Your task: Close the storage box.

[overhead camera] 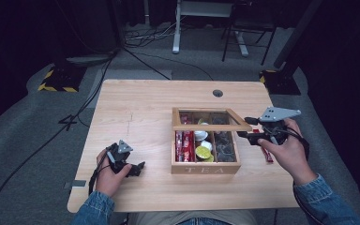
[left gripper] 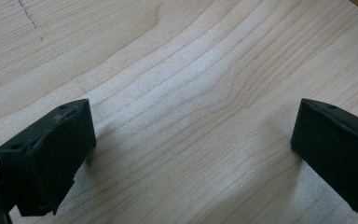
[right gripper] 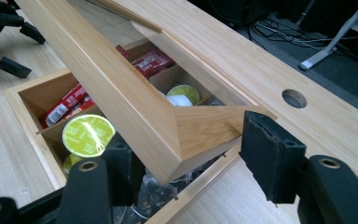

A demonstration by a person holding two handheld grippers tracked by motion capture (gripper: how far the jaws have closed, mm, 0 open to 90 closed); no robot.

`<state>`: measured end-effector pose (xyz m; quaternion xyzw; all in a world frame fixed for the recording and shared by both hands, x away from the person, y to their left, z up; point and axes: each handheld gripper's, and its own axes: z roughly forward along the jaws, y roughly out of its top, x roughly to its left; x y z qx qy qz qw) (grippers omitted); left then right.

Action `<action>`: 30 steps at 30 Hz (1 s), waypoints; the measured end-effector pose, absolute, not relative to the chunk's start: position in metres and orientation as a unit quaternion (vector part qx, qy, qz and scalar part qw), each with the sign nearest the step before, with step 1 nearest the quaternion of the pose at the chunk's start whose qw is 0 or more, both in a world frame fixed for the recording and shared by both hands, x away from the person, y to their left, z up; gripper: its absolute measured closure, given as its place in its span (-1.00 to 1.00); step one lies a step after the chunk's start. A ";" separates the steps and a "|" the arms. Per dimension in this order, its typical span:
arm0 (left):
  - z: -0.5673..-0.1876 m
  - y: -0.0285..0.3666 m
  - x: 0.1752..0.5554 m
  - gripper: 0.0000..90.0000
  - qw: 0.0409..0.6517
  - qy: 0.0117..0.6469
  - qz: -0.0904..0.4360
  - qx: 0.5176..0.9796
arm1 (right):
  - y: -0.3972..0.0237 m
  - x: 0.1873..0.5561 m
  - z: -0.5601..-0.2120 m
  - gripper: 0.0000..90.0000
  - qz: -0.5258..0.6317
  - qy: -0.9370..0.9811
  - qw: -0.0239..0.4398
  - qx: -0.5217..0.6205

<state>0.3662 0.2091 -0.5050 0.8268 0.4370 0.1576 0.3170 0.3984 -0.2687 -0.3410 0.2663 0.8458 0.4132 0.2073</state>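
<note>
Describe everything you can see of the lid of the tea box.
The lid is a light wooden frame around a clear pane, with mitred corners. It stands part-open, tilted up over the box, hinged along the far side as far as can be seen. Its front right corner sits between the jaws of the right tool; whether the pads press it is unclear. Through the pane, red packets and a green-topped pod show.

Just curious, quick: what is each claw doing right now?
Left gripper: open, holding nothing.
Right gripper: open around the tea box lid corner.
</note>
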 end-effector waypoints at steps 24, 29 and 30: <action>-0.505 0.209 0.366 -1.00 0.317 0.437 0.158 0.827 | -0.268 0.382 -0.372 -0.23 0.376 0.868 0.199 0.257; -0.505 0.209 0.366 -1.00 0.317 0.437 0.158 0.827 | -0.267 0.379 -0.380 -0.26 0.364 0.874 0.194 0.256; -0.505 0.209 0.366 -1.00 0.317 0.437 0.158 0.827 | -0.267 0.378 -0.384 -0.26 0.359 0.878 0.187 0.256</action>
